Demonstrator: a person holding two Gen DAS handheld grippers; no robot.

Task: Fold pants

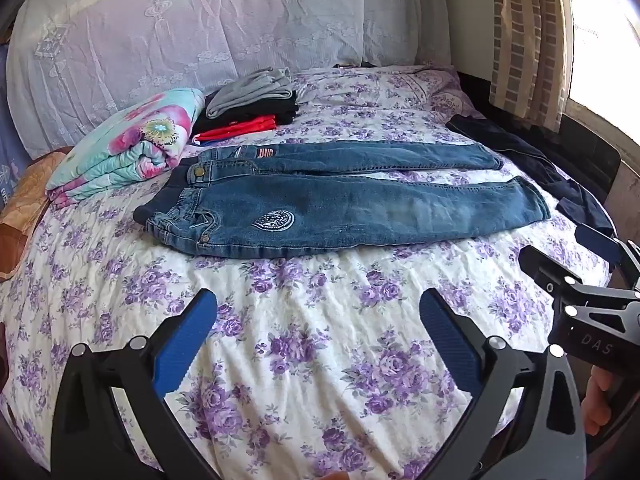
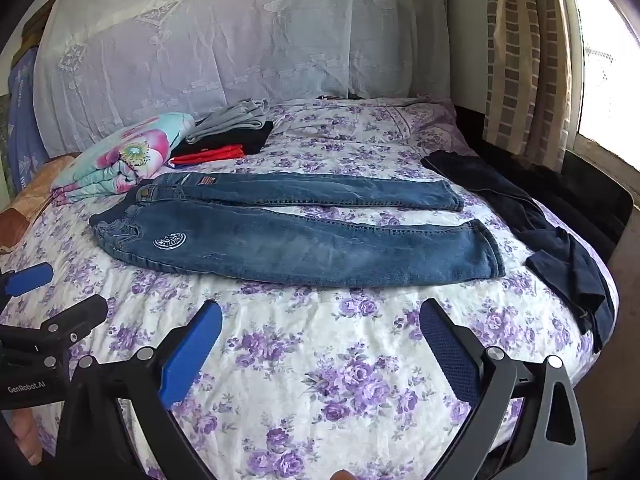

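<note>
A pair of blue jeans [image 1: 360,216] [image 2: 320,252] lies flat across the floral bedsheet [image 1: 304,276], waist to the left and both legs stretched to the right, a round white patch on the near leg. My left gripper [image 1: 318,304] hovers open over bare sheet in front of the jeans, apart from them, nothing between its blue pads [image 1: 188,344]. My right gripper [image 2: 320,312] is open too, beside it on the right and also short of the jeans. Each gripper shows in the other's view: the right gripper [image 1: 568,250] at the right edge, the left gripper [image 2: 60,296] at the left edge.
A folded floral quilt [image 1: 128,144] and a stack of folded clothes [image 1: 256,108] sit behind the waistband at the left. A dark garment [image 2: 552,240] lies crumpled at the bed's right edge. A lace-covered headboard [image 1: 200,28] stands behind; a curtain [image 1: 524,40] hangs at the right.
</note>
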